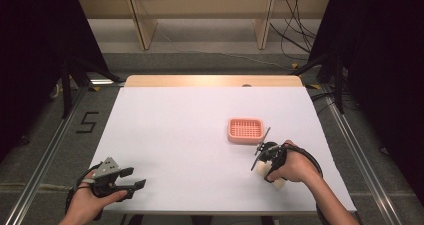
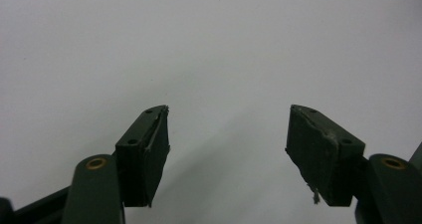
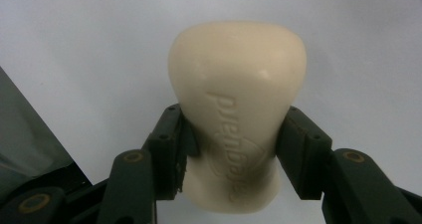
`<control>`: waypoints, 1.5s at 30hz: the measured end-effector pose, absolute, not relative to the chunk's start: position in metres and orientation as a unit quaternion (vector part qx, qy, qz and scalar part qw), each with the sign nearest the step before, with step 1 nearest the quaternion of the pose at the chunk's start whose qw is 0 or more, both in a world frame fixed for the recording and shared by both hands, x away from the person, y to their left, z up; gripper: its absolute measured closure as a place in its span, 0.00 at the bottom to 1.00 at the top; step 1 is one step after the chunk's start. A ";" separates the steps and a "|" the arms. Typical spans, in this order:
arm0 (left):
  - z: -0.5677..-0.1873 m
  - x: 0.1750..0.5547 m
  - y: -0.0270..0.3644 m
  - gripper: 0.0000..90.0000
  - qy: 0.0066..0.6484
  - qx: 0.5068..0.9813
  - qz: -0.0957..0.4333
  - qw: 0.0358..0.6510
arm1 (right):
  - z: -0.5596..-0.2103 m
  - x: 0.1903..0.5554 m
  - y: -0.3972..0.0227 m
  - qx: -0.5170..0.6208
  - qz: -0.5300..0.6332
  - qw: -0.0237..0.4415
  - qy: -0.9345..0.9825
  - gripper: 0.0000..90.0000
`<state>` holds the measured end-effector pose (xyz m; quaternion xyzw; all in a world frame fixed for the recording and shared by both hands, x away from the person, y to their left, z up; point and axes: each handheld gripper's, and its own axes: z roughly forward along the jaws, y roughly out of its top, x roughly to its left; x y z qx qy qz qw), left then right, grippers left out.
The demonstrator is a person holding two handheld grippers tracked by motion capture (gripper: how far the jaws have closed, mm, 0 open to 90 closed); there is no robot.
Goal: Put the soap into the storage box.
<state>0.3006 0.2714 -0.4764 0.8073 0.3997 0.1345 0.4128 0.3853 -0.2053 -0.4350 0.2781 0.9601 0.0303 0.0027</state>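
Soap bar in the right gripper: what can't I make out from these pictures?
- High view: soap bar mostly hidden behind the right hand.
- Right gripper view: embossed lettering too faint to read, partly covered by the right gripper.
- Pink tray: too small to check inside.

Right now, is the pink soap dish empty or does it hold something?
Empty. In the high view the pink soap dish shows a bare grid; the soap bar is between the right gripper's fingers.

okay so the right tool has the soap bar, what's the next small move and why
Probably lift the soap bar and carry it toward the pink soap dish. The right tool already clamps the bar on both sides above the white table, and the dish sits empty just beyond it. The left tool rests open, apart.
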 end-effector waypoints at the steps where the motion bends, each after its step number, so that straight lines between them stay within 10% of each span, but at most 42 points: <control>1: -0.476 0.301 0.272 0.36 0.395 0.809 0.138 0.413 | -0.433 0.385 -0.205 0.291 0.030 0.005 0.956 0.56; 45: -0.477 0.299 0.273 0.36 0.405 0.803 0.139 0.413 | -0.401 0.405 -0.217 0.249 0.051 0.056 0.965 0.56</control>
